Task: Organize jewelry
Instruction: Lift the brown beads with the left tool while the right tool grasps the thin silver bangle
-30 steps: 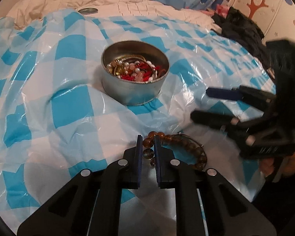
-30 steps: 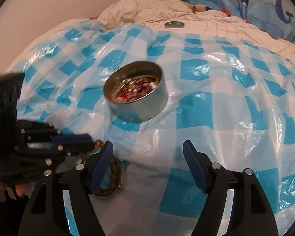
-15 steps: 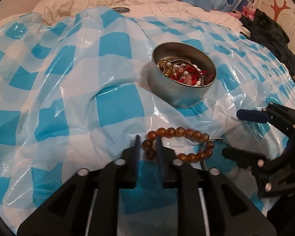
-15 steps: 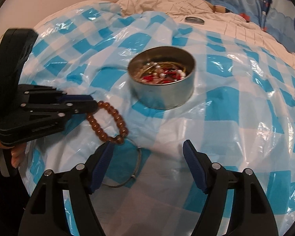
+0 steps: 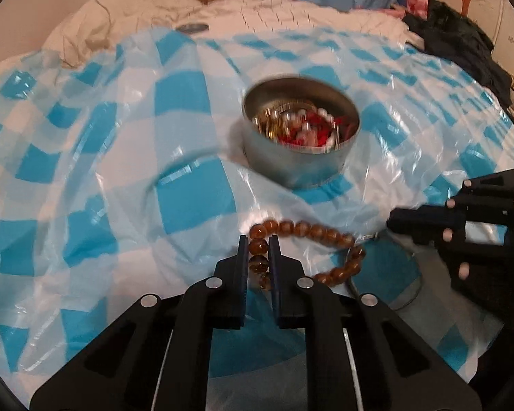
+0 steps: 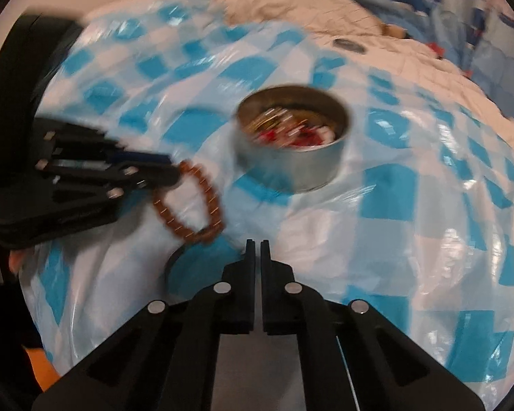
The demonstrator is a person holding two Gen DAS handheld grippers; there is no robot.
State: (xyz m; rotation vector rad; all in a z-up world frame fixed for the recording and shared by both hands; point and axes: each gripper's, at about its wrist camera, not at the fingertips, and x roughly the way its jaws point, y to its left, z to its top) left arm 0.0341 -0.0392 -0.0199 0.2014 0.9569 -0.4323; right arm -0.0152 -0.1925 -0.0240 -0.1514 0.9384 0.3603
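The left tool [image 5: 259,246] is clamped on the brown bead bracelet [image 5: 311,231], whose loop trails toward the right tool [image 6: 255,248]. That tool's jaws have just closed together; whether they pinch the thin wire bangle [image 5: 409,303] is unclear. Beyond both, the tin [image 5: 300,167] of jewelry sits on the checked plastic sheet [image 5: 192,202] over the bed.
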